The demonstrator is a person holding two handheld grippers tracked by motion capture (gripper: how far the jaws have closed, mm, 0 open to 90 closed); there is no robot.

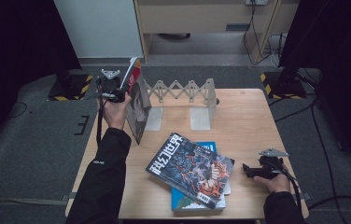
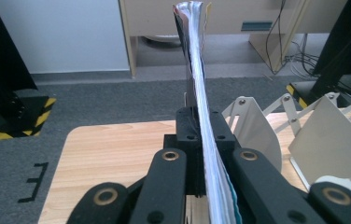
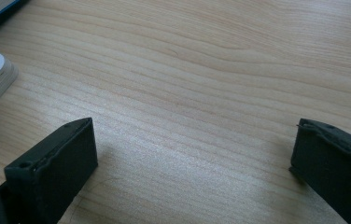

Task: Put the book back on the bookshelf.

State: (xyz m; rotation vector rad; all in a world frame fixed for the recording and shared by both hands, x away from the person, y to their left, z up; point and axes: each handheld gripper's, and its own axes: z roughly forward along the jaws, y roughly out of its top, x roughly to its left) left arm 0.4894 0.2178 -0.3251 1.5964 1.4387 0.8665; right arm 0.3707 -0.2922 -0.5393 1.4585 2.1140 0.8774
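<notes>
The left gripper (image 1: 117, 91) is clamped on the far upper edge of a thin glossy magazine with a red-topped cover (image 1: 136, 105), holding it upright at the far left of the light wooden table (image 1: 248, 121), just beside the left end plate of the white accordion-style expanding book rack (image 1: 183, 100). The magazine is floppy; in the left gripper view its page edges (image 2: 201, 116) bow and lean above the jaws, so it could sag, fan open or slip out if tilted, or catch on the rack's divider rather than slide into a slot. The rack's slots look empty. The right gripper (image 1: 253, 170) rests at the near right with jaws wide apart on bare wood, beside a comic-cover magazine (image 1: 190, 168) lying on a blue-edged book (image 1: 211, 196).
</notes>
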